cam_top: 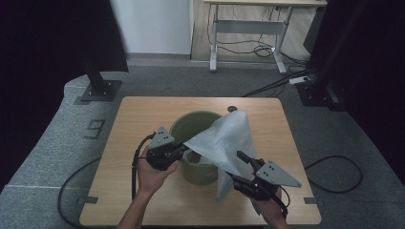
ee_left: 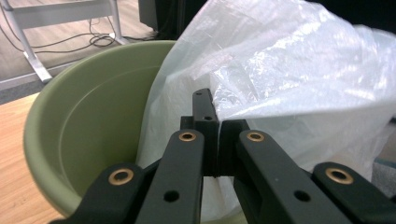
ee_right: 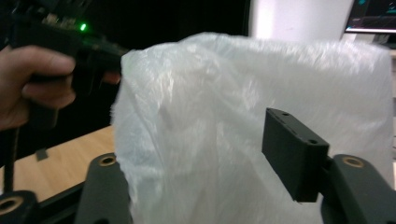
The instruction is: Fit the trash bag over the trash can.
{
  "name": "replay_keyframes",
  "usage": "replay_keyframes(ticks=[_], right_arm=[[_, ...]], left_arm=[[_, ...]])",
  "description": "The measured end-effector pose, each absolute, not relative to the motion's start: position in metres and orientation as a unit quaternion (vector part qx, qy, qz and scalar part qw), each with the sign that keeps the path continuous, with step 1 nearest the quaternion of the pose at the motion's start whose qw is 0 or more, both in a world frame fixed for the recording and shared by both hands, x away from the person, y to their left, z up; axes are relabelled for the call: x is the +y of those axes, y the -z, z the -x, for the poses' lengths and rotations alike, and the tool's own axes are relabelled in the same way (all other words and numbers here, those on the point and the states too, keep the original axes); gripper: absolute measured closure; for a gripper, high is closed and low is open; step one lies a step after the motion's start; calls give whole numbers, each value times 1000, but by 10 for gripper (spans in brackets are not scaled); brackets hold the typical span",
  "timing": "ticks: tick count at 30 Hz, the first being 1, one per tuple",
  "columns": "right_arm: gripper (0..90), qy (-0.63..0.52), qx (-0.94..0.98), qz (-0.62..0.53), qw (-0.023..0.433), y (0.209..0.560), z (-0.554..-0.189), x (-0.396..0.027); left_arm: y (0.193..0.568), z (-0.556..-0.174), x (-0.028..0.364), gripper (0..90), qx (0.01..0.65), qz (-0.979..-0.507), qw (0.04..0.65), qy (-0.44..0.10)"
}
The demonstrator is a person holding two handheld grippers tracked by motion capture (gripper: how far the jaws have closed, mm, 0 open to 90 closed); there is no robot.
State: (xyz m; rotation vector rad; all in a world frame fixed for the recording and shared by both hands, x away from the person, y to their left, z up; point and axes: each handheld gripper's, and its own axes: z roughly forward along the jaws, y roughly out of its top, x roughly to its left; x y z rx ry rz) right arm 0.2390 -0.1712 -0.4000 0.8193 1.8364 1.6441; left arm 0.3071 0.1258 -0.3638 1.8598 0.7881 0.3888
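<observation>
The high view is showing you midway through lining the green bucket (cam_top: pixel 197 143) with the white plastic bag (cam_top: pixel 224 140): the bag is lying across the bucket's right half, one corner standing up toward the upper middle of the frame, its lower end trailing down the bucket's outside at lower right. By my reading nothing is lined yet; the mouth still needs opening and pulling over the rim.

Your left gripper (cam_top: pixel 177 150), at centre left, is pinching the bag's edge right at the near rim, jaws pressed together on the film. Your right gripper (cam_top: pixel 239 167), lower right, is sitting against the hanging part of the bag with its jaws standing apart; no pad is pressing.

The left gripper view is giving you what the high view is hiding: the bucket's bare inside in the left of the frame, and the film caught between the closed jaws at centre. The right gripper view is showing the bag (ee_right: pixel 243 130) draped over one jaw, the other pad free at right, and your left hand (ee_right: pixel 32 84) at upper left. The wooden surface (cam_top: pixel 138 119) is carrying it all.
</observation>
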Motion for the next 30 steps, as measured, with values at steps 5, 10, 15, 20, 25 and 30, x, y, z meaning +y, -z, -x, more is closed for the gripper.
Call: replay_keyframes(ticks=[5,10,15,20,25,30], right_arm=[[364,-612,690,-289,258,407,-228,-175],[385,-615,689,-285,257,409,-221,-184],[442,-607,688,-304,257,415,-222,-194],[508,-594,686,-334,255,425,-224,-199],[800,-599,682,-336,251,426,-228,-203],[886,-609,678,-324,255,420,-230,-202]], left_arm=[[364,-310,131,897,339,-770,514,-168],[362,-313,142,897,352,-761,518,-170],[360,-312,155,897,362,-753,521,-174],[358,-312,163,897,367,-749,523,-175],[359,-311,166,897,365,-751,521,-174],[361,-311,169,897,368,-750,522,-170]])
